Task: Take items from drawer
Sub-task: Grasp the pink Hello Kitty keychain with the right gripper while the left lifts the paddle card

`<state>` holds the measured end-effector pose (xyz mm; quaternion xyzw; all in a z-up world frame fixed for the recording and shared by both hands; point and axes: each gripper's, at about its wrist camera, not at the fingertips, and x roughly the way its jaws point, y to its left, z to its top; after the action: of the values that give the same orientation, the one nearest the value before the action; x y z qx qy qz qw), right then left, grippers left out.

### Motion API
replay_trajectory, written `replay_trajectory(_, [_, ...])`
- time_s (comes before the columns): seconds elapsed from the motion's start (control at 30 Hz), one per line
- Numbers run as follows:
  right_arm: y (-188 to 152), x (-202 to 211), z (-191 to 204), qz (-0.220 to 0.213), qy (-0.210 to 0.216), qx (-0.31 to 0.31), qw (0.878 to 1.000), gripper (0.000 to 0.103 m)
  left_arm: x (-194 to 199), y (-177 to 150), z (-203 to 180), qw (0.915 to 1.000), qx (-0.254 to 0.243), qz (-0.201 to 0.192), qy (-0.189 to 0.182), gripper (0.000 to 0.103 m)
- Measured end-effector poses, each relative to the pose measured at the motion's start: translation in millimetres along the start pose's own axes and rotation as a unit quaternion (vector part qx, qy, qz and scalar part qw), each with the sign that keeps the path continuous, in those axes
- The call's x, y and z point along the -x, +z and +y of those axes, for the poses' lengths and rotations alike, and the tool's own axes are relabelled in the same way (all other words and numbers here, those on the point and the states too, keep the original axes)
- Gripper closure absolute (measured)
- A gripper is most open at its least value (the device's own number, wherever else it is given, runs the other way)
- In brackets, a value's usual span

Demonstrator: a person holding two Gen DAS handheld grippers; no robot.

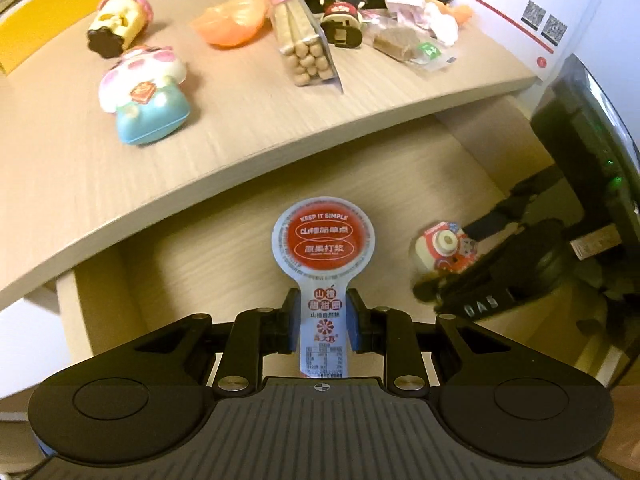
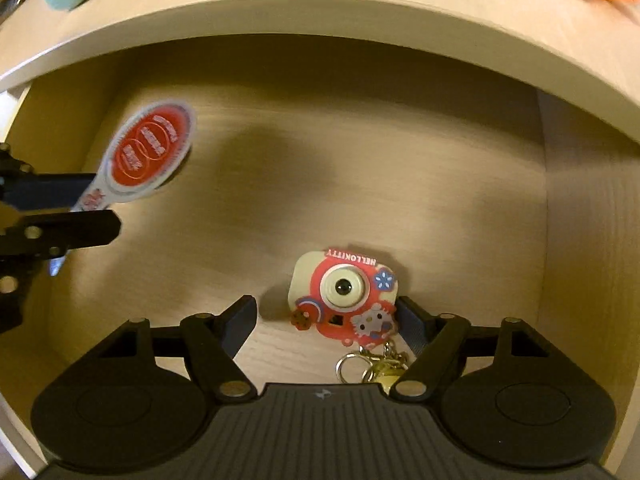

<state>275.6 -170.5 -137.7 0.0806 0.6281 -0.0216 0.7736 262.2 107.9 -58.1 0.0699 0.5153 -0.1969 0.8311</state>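
My left gripper [image 1: 323,312] is shut on the stem of a lollipop-shaped snack packet [image 1: 323,240] with a round red label, held above the open drawer [image 1: 200,264]. The right wrist view shows that packet [image 2: 148,148] at the left, lifted off the drawer floor [image 2: 360,160]. My right gripper [image 2: 326,312] is open and points down into the drawer. A red and cream toy camera [image 2: 344,288] lies between its fingers, close to the right one, with a clear gap to the left one. The camera [image 1: 444,248] also shows in the left wrist view.
A keyring [image 2: 352,364] hangs from the camera. The desk top [image 1: 240,140] overhangs the drawer. On it lie two capsule toys [image 1: 144,92], an orange shell [image 1: 232,20], a biscuit-stick packet [image 1: 304,44], a dark figure [image 1: 342,12], wrapped snacks [image 1: 408,40] and a yellow box [image 1: 48,12].
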Motion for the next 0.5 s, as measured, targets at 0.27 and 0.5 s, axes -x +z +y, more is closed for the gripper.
replay_trajectory(0.27, [-18,43,6,-0.044,0.005,0.008,0.999,0.047,13,-3,-21,0.9994,-0.015,-0.012,-0.027,0.077])
replay_trajectory(0.5, [-28,165,-8,-0.196,0.039,-0.024,0.979,0.047,93,41,-12,0.9886,-0.003,-0.148,-0.030,0.077])
